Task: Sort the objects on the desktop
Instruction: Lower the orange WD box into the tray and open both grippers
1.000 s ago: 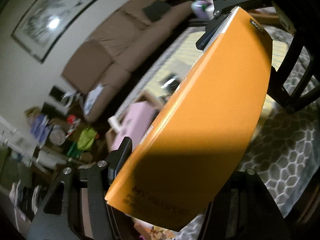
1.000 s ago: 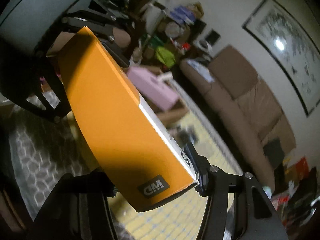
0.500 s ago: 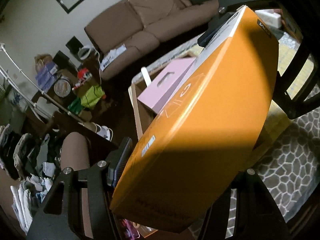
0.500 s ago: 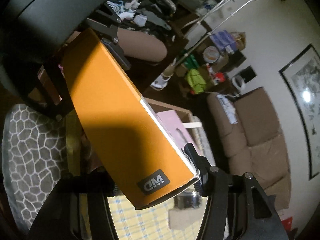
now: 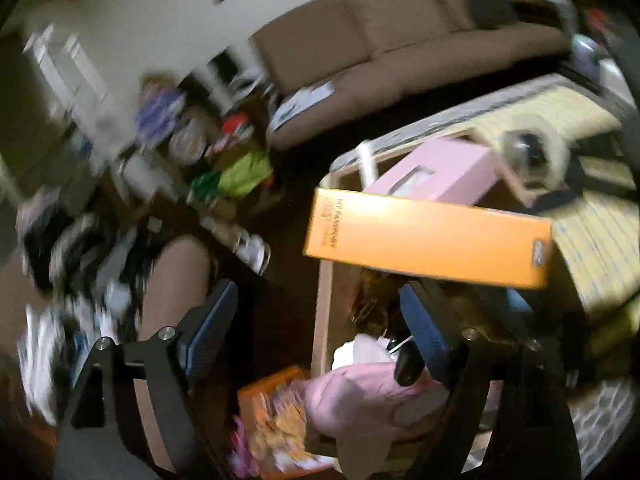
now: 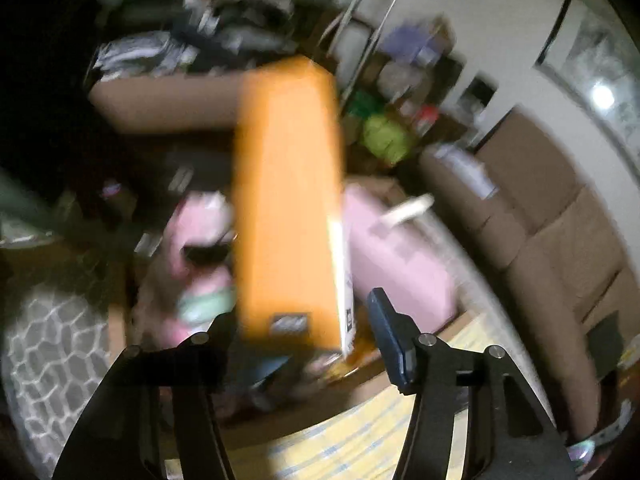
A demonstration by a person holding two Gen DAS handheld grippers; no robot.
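The orange box (image 5: 428, 240) hangs tilted over an open cardboard box (image 5: 322, 312), beyond my left gripper (image 5: 316, 320). That gripper's jaws are opening, with nothing between them. In the right wrist view the orange box (image 6: 288, 208) is blurred and stands on end. Its lower end sits between the fingers of my right gripper (image 6: 300, 312). These jaws are opening too, and the right pad (image 6: 386, 332) stands clear of the box. Inside the cardboard box (image 6: 340, 400) lie a pink box (image 5: 436, 172) and a pink soft bundle (image 5: 360, 396).
A brown sofa (image 5: 400, 52) runs along the far wall. A yellow checked mat (image 5: 600, 240) lies beside the cardboard box, and a grey honeycomb cloth (image 6: 48, 340) on its other side. Cluttered shelves and clothes (image 5: 80, 240) fill the left. An orange packet (image 5: 272, 412) lies near the box.
The orange box has left both grips and dropped toward the cardboard box. My left gripper has rolled, pulled back and opened wide; the right gripper's jaws have spread.
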